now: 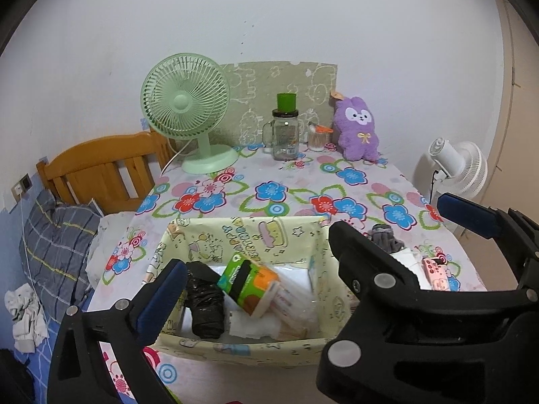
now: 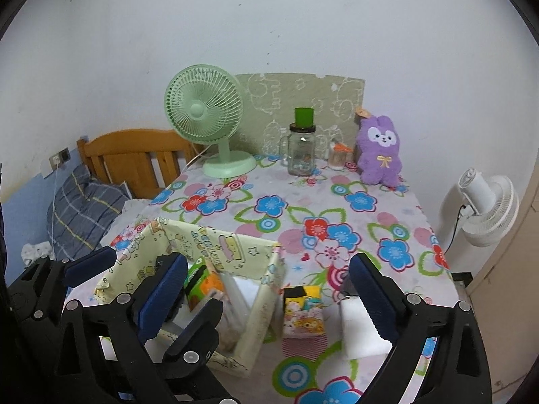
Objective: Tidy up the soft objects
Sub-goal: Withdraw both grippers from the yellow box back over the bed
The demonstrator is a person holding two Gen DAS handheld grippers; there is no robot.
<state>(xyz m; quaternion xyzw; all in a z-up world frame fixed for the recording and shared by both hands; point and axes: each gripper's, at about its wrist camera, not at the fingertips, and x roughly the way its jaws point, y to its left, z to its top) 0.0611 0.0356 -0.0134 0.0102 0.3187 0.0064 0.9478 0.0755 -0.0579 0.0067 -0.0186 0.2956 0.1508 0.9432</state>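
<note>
A yellow cartoon-print fabric box [image 1: 256, 232] [image 2: 261, 306] stands at the near edge of the flowered table. In it lie a black folded bundle [image 1: 205, 303], a green-and-orange packet [image 1: 249, 282] and white packs. Right of the box lie a small yellow printed pouch [image 2: 303, 309], a white foam block [image 2: 360, 330], a grey cloth [image 1: 384, 235] and a pink item [image 1: 438, 269]. A purple plush rabbit [image 1: 357, 128] [image 2: 379, 151] sits at the back. My left gripper [image 1: 266, 269] hovers open over the box. My right gripper [image 2: 267, 262] is open beside it, and their fingers overlap. Neither holds anything.
At the back stand a green desk fan [image 1: 188, 114], a glass jar with a green lid [image 1: 285, 134] and a small swab jar [image 1: 316, 139]. A white floor fan [image 2: 488, 208] stands off the table's right edge. A bed with a wooden headboard [image 1: 101, 165] and a pillow is on the left.
</note>
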